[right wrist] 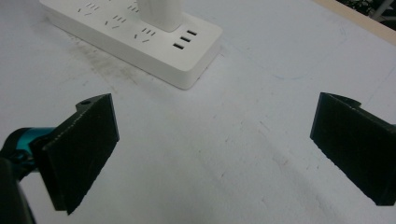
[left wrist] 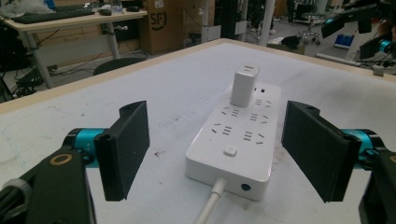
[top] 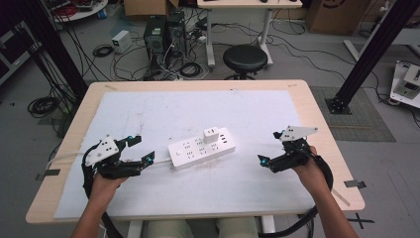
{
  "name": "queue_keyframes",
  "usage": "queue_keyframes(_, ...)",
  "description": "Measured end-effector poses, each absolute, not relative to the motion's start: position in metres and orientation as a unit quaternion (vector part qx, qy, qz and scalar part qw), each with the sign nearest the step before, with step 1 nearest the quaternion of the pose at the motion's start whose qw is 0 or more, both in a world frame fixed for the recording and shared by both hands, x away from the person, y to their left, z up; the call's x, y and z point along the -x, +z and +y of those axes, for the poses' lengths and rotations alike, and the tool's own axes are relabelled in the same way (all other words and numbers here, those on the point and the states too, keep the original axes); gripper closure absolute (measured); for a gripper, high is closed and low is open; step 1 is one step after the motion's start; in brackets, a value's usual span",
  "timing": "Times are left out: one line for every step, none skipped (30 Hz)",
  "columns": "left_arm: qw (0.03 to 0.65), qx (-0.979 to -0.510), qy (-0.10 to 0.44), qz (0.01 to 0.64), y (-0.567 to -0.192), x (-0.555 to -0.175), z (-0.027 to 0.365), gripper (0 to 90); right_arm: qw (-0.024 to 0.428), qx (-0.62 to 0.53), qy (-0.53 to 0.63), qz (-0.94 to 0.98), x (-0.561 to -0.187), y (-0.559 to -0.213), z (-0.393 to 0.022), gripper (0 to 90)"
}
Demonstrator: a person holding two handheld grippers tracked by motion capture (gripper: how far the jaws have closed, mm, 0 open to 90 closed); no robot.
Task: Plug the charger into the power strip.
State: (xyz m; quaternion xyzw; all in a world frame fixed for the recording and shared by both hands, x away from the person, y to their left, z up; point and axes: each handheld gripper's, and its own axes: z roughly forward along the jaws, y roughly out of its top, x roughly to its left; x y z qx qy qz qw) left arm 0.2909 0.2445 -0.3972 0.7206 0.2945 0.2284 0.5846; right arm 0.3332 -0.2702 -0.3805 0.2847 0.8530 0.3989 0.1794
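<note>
Power strip [top: 201,148] lay mid-mat, white charger [top: 210,135] plugged upright in it. Left gripper [top: 138,151] gaped wide at cord end; right gripper [top: 270,148] wide, empty, near. Strip looked rigid, light, slick; charger's flat sides seemed best hold.

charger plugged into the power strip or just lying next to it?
Plugged in. The white charger stands upright on the power strip's top face, seated in a socket near the end away from the cord.

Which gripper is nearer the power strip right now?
Left. The left gripper sits open just off the cord end of the power strip, jaws flanking it. The right gripper is open, farther off past the opposite end.
</note>
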Motion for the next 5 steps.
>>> queue_keyframes(0.585,-0.721,0.227,0.295,-0.3974,-0.2909,0.2441,23.6,0.18,-0.288,0.4,0.852,-0.3318,-0.3818,-0.2706,1.0)
queue_keyframes(0.585,-0.721,0.228,0.294,-0.3972,-0.2911,0.2438,23.6,0.179,-0.29,0.401,0.85,-0.3301,-0.3842,-0.272,1.0)
queue_keyframes(0.585,-0.721,0.228,0.293,-0.397,-0.2912,0.2435,23.6,0.18,-0.292,0.403,0.849,-0.3297,-0.3851,-0.2726,1.0)
queue_keyframes(0.585,-0.721,0.227,0.293,-0.3966,-0.2912,0.2434,23.6,0.18,-0.293,0.402,0.848,-0.3291,-0.3856,-0.2733,1.0)
queue_keyframes(0.586,-0.72,0.228,0.293,-0.3964,-0.2913,0.2431,23.6,0.179,-0.296,0.404,0.847,-0.3285,-0.3859,-0.2737,1.0)
